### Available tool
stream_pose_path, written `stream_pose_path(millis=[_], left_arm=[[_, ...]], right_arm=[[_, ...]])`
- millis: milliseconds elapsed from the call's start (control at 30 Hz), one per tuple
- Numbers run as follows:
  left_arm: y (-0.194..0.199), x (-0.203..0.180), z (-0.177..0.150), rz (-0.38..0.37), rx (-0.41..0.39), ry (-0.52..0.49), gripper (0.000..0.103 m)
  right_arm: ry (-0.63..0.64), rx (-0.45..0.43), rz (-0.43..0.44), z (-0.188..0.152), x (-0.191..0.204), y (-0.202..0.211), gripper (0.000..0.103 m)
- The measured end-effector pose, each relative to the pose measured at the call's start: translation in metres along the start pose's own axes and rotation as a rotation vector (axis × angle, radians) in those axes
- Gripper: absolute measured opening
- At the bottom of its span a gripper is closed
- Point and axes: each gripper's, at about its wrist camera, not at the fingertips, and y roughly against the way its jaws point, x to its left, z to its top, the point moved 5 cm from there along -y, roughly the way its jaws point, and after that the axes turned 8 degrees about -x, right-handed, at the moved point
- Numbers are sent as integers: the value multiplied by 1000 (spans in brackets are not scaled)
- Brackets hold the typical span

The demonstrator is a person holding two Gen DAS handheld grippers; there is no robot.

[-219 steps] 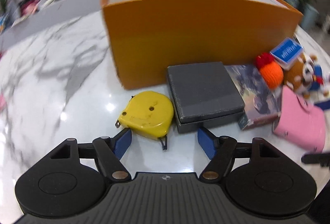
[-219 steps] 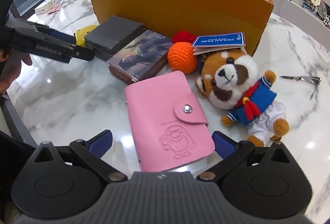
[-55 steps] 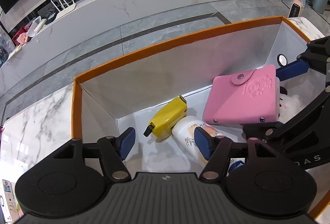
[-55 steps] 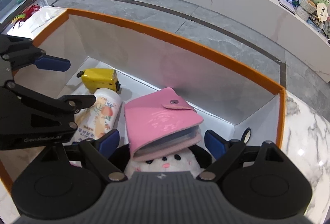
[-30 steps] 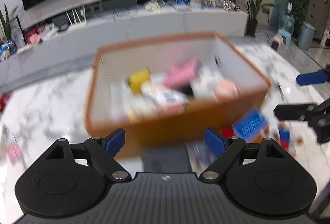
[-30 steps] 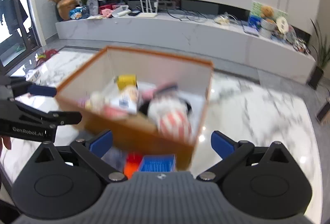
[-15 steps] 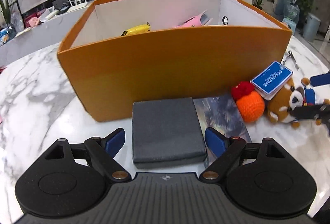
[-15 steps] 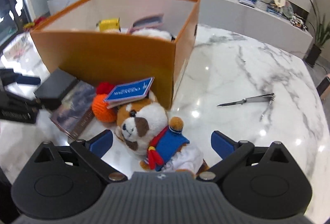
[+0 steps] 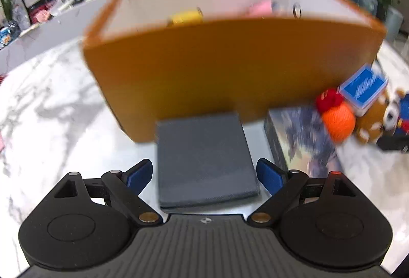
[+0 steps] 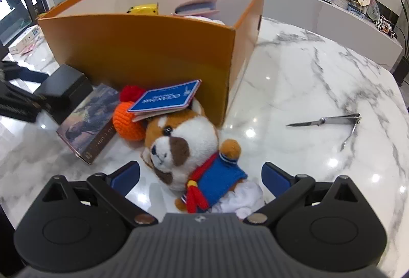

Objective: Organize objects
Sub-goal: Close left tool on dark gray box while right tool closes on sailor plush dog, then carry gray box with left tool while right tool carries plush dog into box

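Note:
An orange box (image 9: pixel 230 68) (image 10: pixel 143 47) stands on the marble table with a yellow tape measure (image 9: pixel 185 17) and a pink wallet (image 10: pixel 196 7) inside. A flat grey box (image 9: pixel 204 157) lies in front of it, between the blue pads of my open left gripper (image 9: pixel 204 175). My right gripper (image 10: pixel 200 175) is open astride a plush dog in a blue sailor suit (image 10: pixel 191 155). A blue booklet (image 10: pixel 166 99) rests on the dog's head and on an orange knitted ball (image 10: pixel 125 122). A picture book (image 10: pixel 89 119) lies beside the grey box.
Open nail clippers (image 10: pixel 329 122) lie on the bare marble (image 10: pixel 306 78) to the right of the box. A long white sideboard (image 10: pixel 332 12) with cables, a teddy and ornaments runs behind the table. The table edge curves at the far right.
Both grippers have moved down and closer: the left pads now flank the grey box and the right pads flank the plush dog. Earlier, the tape measure and pink wallet went into the box.

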Motion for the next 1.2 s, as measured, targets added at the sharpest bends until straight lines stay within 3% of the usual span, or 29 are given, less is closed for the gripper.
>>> stream_pose_path(millis=[100,167,200,367,567,800,1000,1200], left_arm=[[-3,4,-1,-13,-22,49,103],[-2,7,-1,-22,-25,50,103],[0,9,-1,-13,-30,59,92],[11,18,-2,4,16,109,91],[41,23,0,33,-20,78,91],[80,22,7,5,-81,77,91],[108,6,33,-15,-177,48,91],[116,1,77,-24,-241,48,91]], right_arm=[[14,-9,-3,0,0,-5,97],[8,0,11,-2,-1,-10,86],[0,10,14,-3,-2,-13,83],[-77,27,40,-4,-8,-6,70],[-124,21,71,-3,-5,21,67],[-123,10,75,1,9,59,67],[-130,-103,131,25,27,96,67],[-160,-223,162,76,36,110,67]])
